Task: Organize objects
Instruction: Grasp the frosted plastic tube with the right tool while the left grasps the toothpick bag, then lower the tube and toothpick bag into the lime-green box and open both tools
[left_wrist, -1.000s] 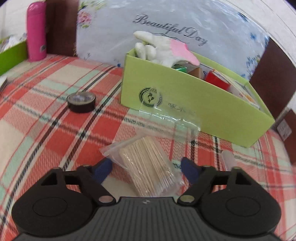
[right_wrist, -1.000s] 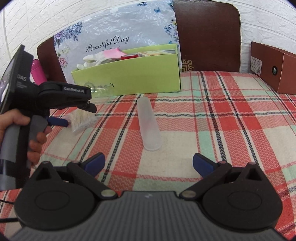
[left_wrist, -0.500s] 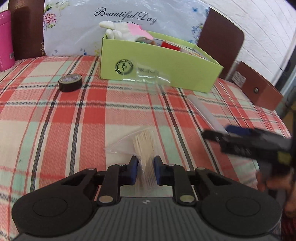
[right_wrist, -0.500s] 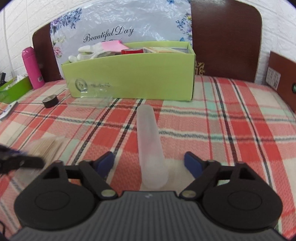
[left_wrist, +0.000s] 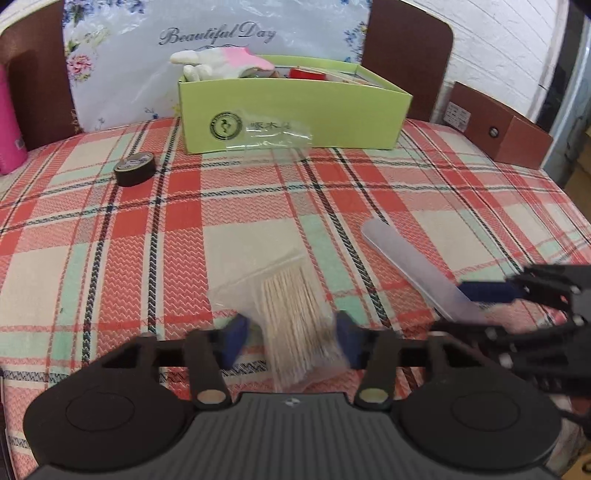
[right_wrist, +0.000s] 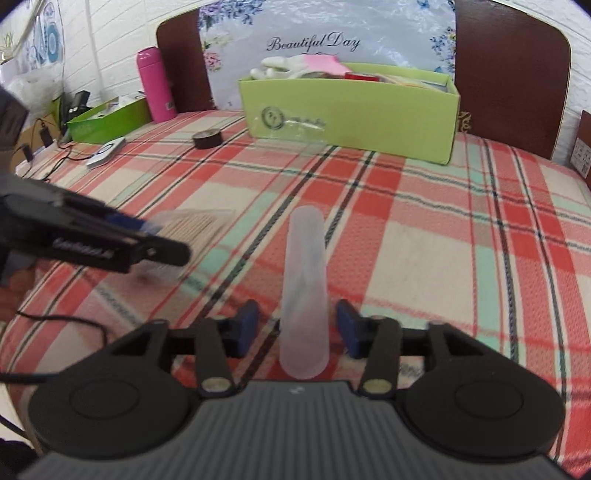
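A clear bag of toothpicks (left_wrist: 295, 317) lies on the plaid tablecloth between the fingers of my left gripper (left_wrist: 291, 339), which is open with gaps on both sides. A frosted plastic tube (right_wrist: 304, 291) lies between the fingers of my right gripper (right_wrist: 297, 328), which is open around its near end. The tube also shows in the left wrist view (left_wrist: 417, 269), and the toothpick bag in the right wrist view (right_wrist: 192, 229). A green box (left_wrist: 291, 110) with a white-pink glove (left_wrist: 221, 62) and other items stands at the back.
A black tape roll (left_wrist: 133, 169) lies left of the green box. A clear empty bag (left_wrist: 277, 136) leans on the box front. A pink bottle (right_wrist: 155, 85), a second green box (right_wrist: 107, 118) and a brown box (left_wrist: 498, 125) stand at the edges.
My left gripper was shut on the toothpick bag half a second ago and has opened. My right gripper has narrowed around the tube and moved forward over its near end.
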